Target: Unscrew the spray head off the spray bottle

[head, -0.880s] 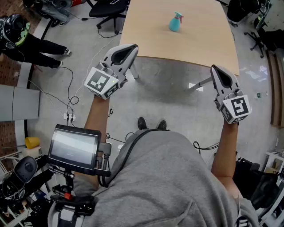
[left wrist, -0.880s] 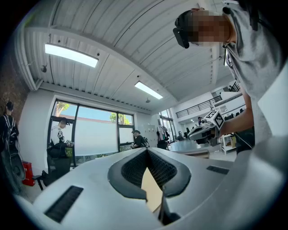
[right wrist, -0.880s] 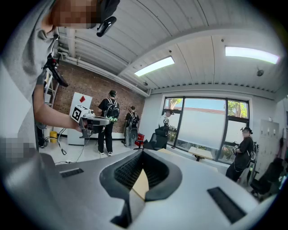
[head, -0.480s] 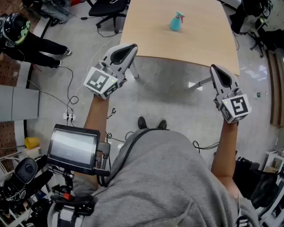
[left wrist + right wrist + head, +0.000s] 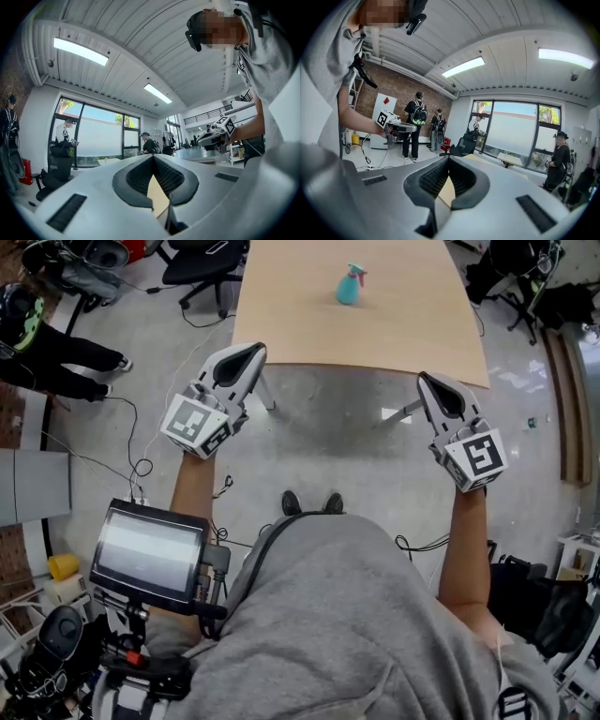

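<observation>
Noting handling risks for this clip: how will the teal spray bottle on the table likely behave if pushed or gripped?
The teal plastic spray bottle stands upright, broad body under a narrower head, so a push probably slides it on the smooth light wooden table before tipping it. Being plastic, it is likely light; its fill cannot be told.

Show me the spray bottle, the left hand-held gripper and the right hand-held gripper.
spray bottle [image 5: 348, 292]: head view, teal body.
left hand-held gripper [image 5: 257, 349]: head view, shut fingertips.
right hand-held gripper [image 5: 424, 379]: head view, shut fingertips.
</observation>
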A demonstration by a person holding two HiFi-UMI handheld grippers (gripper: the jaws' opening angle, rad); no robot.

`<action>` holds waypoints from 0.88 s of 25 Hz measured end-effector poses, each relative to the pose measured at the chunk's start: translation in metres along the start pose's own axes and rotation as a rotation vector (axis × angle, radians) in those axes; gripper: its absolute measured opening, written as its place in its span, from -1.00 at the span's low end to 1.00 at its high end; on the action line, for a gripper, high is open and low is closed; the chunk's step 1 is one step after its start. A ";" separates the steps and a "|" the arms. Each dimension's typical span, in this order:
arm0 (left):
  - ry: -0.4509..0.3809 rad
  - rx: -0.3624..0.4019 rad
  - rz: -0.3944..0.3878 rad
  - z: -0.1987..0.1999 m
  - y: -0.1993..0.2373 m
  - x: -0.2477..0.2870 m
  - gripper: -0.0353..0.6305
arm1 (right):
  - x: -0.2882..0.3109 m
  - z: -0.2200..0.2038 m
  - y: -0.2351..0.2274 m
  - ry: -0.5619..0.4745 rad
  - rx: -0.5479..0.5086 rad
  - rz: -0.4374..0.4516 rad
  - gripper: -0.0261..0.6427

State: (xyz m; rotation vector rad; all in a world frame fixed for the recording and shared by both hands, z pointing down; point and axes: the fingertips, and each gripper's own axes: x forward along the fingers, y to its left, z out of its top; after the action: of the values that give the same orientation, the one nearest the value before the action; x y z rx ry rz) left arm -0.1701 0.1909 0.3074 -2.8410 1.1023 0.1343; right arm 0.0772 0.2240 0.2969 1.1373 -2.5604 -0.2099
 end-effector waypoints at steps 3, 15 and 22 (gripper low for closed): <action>0.016 -0.018 -0.019 -0.011 0.004 -0.001 -0.88 | 0.005 -0.006 -0.001 0.019 0.015 -0.023 -0.91; -0.009 -0.017 -0.087 -0.012 0.012 0.001 -0.88 | 0.009 0.000 -0.002 0.025 0.034 -0.123 -0.91; 0.018 -0.028 -0.086 -0.044 0.037 0.035 -0.88 | 0.037 -0.027 -0.034 0.038 0.059 -0.118 -0.91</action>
State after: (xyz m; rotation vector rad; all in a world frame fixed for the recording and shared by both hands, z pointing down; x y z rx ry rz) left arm -0.1668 0.1353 0.3454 -2.9142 0.9871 0.1183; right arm 0.0871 0.1736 0.3224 1.3033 -2.4838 -0.1405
